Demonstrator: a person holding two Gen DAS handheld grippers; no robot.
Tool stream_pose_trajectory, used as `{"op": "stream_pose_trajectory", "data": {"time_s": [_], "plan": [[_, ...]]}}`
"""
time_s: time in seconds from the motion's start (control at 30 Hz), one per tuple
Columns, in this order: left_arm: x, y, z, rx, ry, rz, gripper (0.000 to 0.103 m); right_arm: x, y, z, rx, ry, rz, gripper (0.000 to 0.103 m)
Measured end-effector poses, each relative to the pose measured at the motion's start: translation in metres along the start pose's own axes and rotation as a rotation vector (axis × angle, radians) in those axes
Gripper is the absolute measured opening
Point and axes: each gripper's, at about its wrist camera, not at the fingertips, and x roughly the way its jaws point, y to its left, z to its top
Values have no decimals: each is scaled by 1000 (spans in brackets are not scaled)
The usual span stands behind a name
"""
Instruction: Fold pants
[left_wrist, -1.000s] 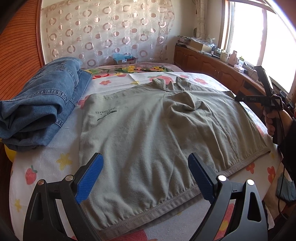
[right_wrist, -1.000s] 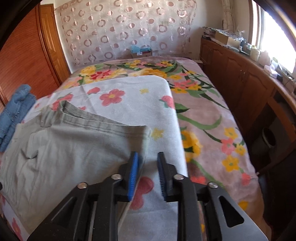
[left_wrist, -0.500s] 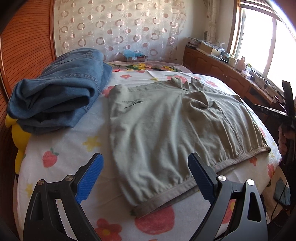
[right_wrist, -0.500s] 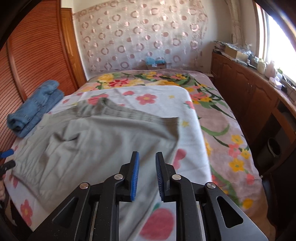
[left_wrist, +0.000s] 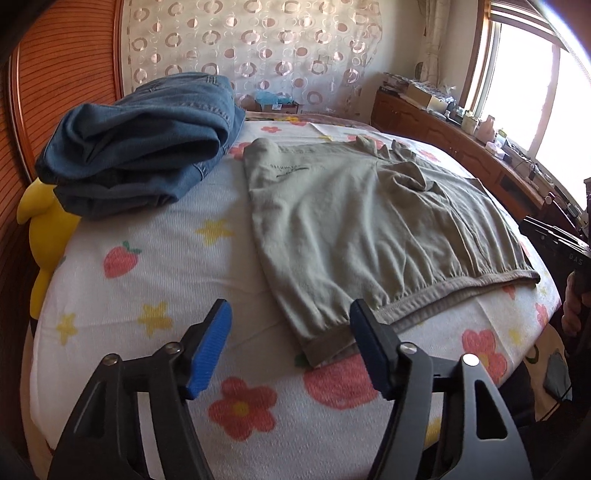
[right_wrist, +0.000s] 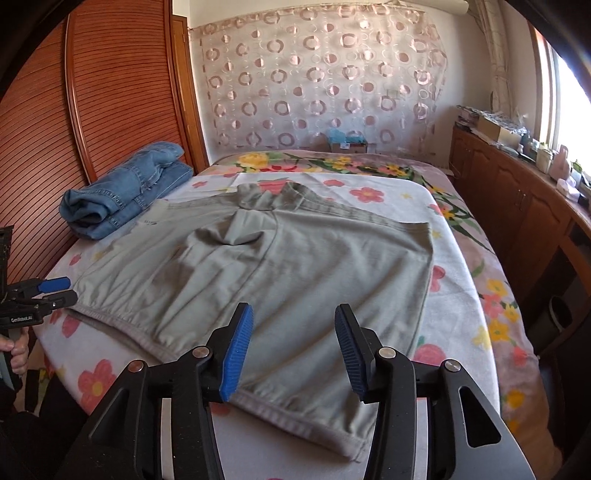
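Grey-green pants lie folded flat on the bed, hem band toward me; they also show in the right wrist view. My left gripper is open and empty, held just short of the pants' near left corner. My right gripper is open and empty above the pants' near hem. In the right wrist view the left gripper shows at the far left edge, by the pants' left hem corner.
Folded blue jeans lie at the back left of the bed, seen also in the right wrist view. A yellow plush sits at the bed's left edge. Wooden cabinets run along the right, a slatted wardrobe along the left.
Both grippers pulled back from the pants toward the bed's near edge. My right gripper went from nearly shut to open. My left gripper moved left and stayed open.
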Motion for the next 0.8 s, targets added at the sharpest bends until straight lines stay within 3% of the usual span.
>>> {"op": "stream_pose_trajectory", "data": {"time_s": [0.3,0.57,0.8], "plan": [[0,-2,-8,15,-1,19,48,-1,5,-4,-5,7,9,50],[0,-6,-7,19,-1,-27,12,-5,6,-12,20,10,6,52],[-6,-20,4,52,-22,-30,5,-10,1,-19,54,7,10,53]]}}
